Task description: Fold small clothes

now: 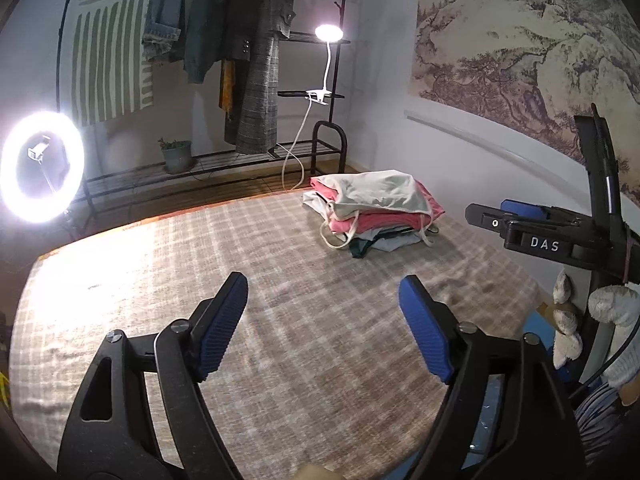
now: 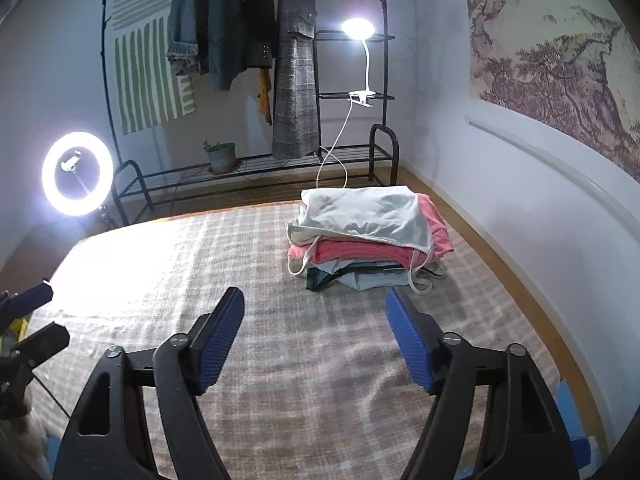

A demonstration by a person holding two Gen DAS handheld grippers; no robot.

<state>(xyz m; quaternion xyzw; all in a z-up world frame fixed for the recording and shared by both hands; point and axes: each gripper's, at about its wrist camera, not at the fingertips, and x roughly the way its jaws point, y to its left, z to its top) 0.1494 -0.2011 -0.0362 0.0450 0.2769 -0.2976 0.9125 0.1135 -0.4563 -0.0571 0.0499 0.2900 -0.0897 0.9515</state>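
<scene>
A stack of folded small clothes [image 1: 376, 212], a white top over pink, pale and dark green pieces, lies at the far right of the plaid-covered table [image 1: 240, 280]. It also shows in the right wrist view [image 2: 368, 232]. My left gripper [image 1: 324, 320] is open and empty, above bare cloth, well short of the stack. My right gripper [image 2: 316, 336] is open and empty, just in front of the stack. The right gripper shows at the right edge of the left wrist view [image 1: 520, 228]; the left gripper shows at the left edge of the right wrist view [image 2: 32, 320].
A lit ring light [image 2: 78, 172] stands at the far left. A clothes rack [image 2: 280, 60] with hanging coats, a clip lamp [image 2: 358, 28] and a potted plant [image 2: 220, 156] stands behind the table. A wall runs along the right. Soft toys [image 1: 568, 332] lie at the right.
</scene>
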